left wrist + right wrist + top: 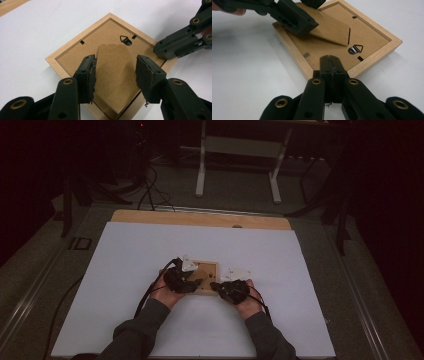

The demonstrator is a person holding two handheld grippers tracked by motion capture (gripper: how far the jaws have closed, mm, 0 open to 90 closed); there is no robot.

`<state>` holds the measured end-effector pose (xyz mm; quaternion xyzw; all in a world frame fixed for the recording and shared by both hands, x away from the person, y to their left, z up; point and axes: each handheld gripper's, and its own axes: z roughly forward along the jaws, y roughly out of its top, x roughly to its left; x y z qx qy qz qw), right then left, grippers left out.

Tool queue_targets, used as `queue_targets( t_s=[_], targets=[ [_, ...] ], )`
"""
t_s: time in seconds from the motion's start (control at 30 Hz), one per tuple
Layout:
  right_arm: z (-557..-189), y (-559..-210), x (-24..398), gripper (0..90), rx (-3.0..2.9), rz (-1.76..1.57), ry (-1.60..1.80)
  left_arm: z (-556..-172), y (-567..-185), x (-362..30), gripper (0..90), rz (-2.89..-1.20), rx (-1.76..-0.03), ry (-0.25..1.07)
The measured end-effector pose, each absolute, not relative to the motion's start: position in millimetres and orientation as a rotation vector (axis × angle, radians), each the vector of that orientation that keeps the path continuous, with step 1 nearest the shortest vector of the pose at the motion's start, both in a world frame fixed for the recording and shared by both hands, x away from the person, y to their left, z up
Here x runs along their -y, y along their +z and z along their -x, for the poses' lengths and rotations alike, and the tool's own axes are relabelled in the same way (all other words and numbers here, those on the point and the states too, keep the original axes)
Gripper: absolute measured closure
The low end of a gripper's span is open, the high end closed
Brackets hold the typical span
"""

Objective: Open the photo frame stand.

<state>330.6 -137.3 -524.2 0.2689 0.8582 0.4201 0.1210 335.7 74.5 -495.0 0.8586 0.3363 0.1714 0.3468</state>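
One wooden picture frame (106,67) lies face down on the white worktop (130,265), near the person's edge, between the two claws. Its back is brown fibreboard with one black triangular hanger (125,40) and one stiff, flat stand flap (116,75) that is lifted. The left claw (115,75) is wide open, one jaw on each side of the flap, apparently without gripping it. The right claw (331,67) is fully closed, holding nothing, with its tip over the frame's corner.
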Motion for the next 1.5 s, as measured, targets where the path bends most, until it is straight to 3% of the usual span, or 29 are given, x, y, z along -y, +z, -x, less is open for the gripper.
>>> queue_targets(
  t_s=[0.37, 0.4, 0.43, 0.47, 0.5, 0.6, 0.77, 1.03, 1.5],
  targets=[
    [-332, -524, 135, 90.0, -2.515, -0.770, 1.216, -341, -483, -69, 52.1, -2.222, -0.861, 0.460],
    [-332, -524, 135, 90.0, -2.515, -0.771, 1.216, -341, -482, -71, 55.0, -2.203, -0.821, 0.383],
    [-332, -524, 135, 90.0, -2.515, -0.771, 1.216, -341, -482, -71, 87.1, -2.203, -0.821, 0.383],
    [-332, -524, 135, 90.0, -2.514, -0.771, 1.220, -341, -482, -71, 87.1, -2.203, -0.821, 0.383],
    [-331, -524, 135, 90.0, -2.514, -0.773, 1.217, -341, -481, -68, 78.9, -2.192, -0.860, 0.454],
    [-332, -524, 135, 90.0, -2.514, -0.774, 1.218, -339, -483, -65, 67.4, -2.226, -0.831, 0.490],
    [-332, -524, 135, 90.0, -2.514, -0.773, 1.220, -341, -481, -72, 57.8, -2.191, -0.847, 0.454],
    [-332, -524, 135, 90.0, -2.514, -0.774, 1.223, -344, -477, -82, 46.3, -2.141, -0.882, 0.405],
    [-332, -524, 135, 90.0, -2.513, -0.774, 1.224, -346, -485, -91, 36.3, -2.141, -0.927, 0.331]
  ],
)
